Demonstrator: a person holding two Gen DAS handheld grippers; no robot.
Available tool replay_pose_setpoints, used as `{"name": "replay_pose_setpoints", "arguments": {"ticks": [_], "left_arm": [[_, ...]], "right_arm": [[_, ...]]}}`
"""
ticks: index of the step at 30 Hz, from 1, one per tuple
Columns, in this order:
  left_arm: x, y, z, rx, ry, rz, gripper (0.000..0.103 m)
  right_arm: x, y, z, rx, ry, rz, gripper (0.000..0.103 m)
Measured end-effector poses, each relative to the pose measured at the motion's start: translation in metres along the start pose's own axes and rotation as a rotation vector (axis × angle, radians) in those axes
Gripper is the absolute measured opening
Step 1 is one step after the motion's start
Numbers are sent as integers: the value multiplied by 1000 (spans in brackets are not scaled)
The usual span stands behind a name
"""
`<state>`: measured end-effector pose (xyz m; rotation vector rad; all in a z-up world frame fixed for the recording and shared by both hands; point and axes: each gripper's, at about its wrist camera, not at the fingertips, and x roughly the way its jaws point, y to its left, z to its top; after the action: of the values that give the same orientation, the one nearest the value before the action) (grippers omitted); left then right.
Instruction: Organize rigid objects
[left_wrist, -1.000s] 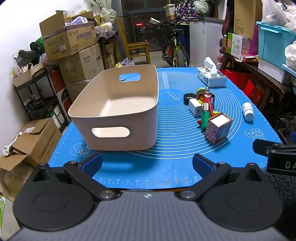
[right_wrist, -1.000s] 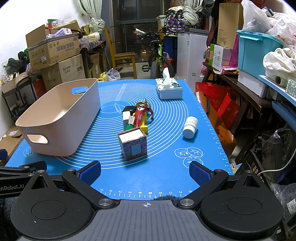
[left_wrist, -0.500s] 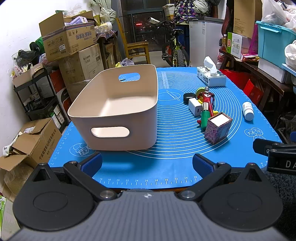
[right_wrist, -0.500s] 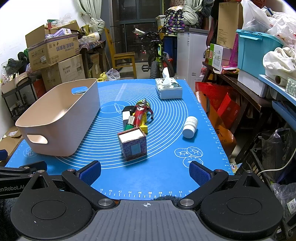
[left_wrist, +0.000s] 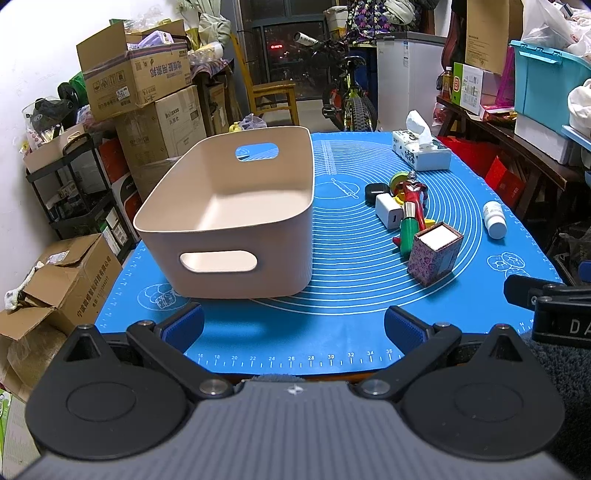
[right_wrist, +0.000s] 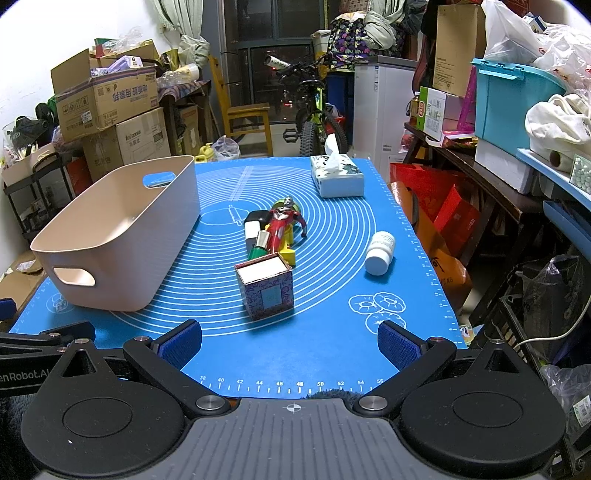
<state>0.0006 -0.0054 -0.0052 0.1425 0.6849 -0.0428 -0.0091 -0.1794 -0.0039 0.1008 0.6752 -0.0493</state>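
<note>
An empty beige bin (left_wrist: 236, 221) (right_wrist: 122, 236) stands on the left of the blue mat (left_wrist: 351, 325). A patterned box (left_wrist: 434, 254) (right_wrist: 266, 288) stands near the middle. Behind it lie a green tube (left_wrist: 408, 232), a red figure (right_wrist: 282, 221), a white charger (left_wrist: 388, 216) and a black case (left_wrist: 376, 192). A white bottle (right_wrist: 380, 253) lies to the right. My left gripper (left_wrist: 293, 328) and right gripper (right_wrist: 290, 341) are both open and empty, hovering at the mat's near edge.
A tissue box (right_wrist: 336, 179) sits at the mat's far right. Cardboard boxes (left_wrist: 136, 81) stack left of the table. Shelves with a teal crate (right_wrist: 513, 99) stand on the right. A bicycle (right_wrist: 314, 110) is behind the table.
</note>
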Motion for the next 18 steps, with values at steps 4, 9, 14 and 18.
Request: {"name": "replay_pose_setpoints", "arguments": {"ticks": [4, 9, 14, 18], "left_arm": [[0, 0, 0, -1, 0, 0, 103], [0, 0, 0, 2, -1, 3, 103], [1, 0, -1, 4, 0, 5, 103], [0, 3, -1, 1, -1, 3, 103]], "right_arm": [[0, 1, 1, -2, 0, -1, 101], [1, 4, 4, -2, -6, -1, 101], [-5, 1, 2, -5, -13, -2, 101], [-8, 4, 5, -6, -26, -4, 101]]}}
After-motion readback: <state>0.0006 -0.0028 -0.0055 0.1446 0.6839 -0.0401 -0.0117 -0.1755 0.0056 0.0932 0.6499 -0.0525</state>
